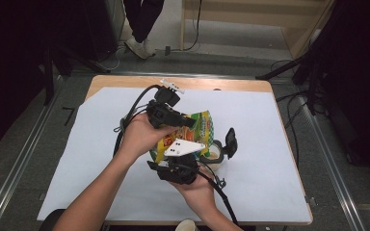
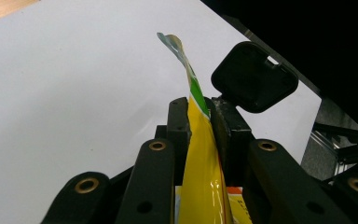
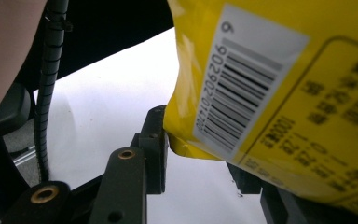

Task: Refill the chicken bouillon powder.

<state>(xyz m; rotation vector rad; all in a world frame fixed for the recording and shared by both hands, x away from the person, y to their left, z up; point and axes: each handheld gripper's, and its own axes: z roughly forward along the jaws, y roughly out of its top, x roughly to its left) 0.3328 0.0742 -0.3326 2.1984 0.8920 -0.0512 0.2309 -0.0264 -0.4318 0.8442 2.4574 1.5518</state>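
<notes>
Yellow-green snack bag (image 1: 198, 129) held up over white sheet (image 1: 270, 125) on worktop (image 1: 125, 81), between both grippers, mid-table. Left gripper (image 1: 191, 122) gripped from above by left hand (image 1: 137, 134), fingers (image 2: 179, 126) pinching top edge of bag, thin foil clamped flat between them, torn tip sticking up past them. Right gripper (image 1: 166, 163) below in right hand (image 1: 197, 187), grey plate on top; fingers (image 3: 154, 140) part-spread at bag's lower corner beside barcode, one touching bag edge, other hidden behind bag; real pinch there: cannot tell. Small cup (image 1: 214, 154) with open black lid (image 1: 231, 139) just right of bag, on sheet.
</notes>
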